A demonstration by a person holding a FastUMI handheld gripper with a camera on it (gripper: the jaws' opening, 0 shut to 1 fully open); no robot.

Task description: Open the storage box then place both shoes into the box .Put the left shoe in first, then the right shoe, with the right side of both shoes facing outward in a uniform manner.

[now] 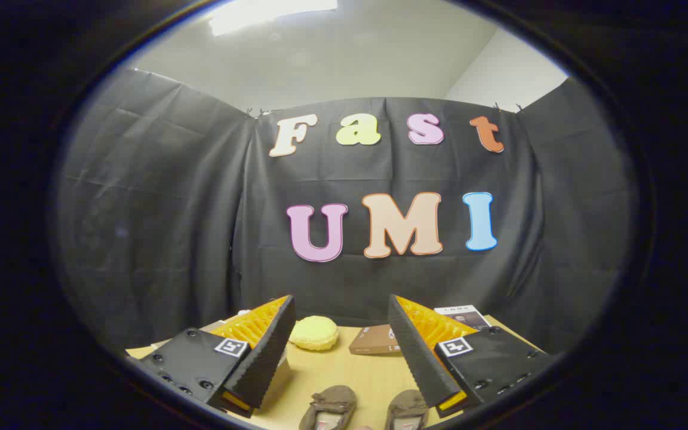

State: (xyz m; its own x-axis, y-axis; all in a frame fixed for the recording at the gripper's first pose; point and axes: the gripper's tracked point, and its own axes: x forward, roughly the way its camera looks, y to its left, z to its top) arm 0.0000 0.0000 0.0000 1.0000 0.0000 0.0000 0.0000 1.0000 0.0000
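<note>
The gripper (342, 334) sits nearest the camera, its two fingers spread wide apart with nothing between them, so it is released and grasps nothing. One finger (266, 352) rises on the left and the other on the right, each carrying a small square marker on its base.

Taking the wooden table (344, 373) as the landmark: two brown shoes lie at its near edge, side by side and a little apart, toes pointing away from the camera. The left shoe (329, 406) lies below the gap between the fingers, nearer the left finger; the right shoe (407, 410) lies close beside the right finger's lower end. Both are partly cut off at the bottom, so their heels cannot be seen.

Further back on the table, beyond the fingertips, a pale yellow round cushion-like thing (315, 332) rests near the far edge. Just to its right lies a flat brown box (374, 340) (closed, as far as can be told), partly hidden by the right finger. Behind that finger, at the table's far right corner, a white booklet (463, 316) lies flat.

Black cloth hangs behind the table as the booth's wall
</note>
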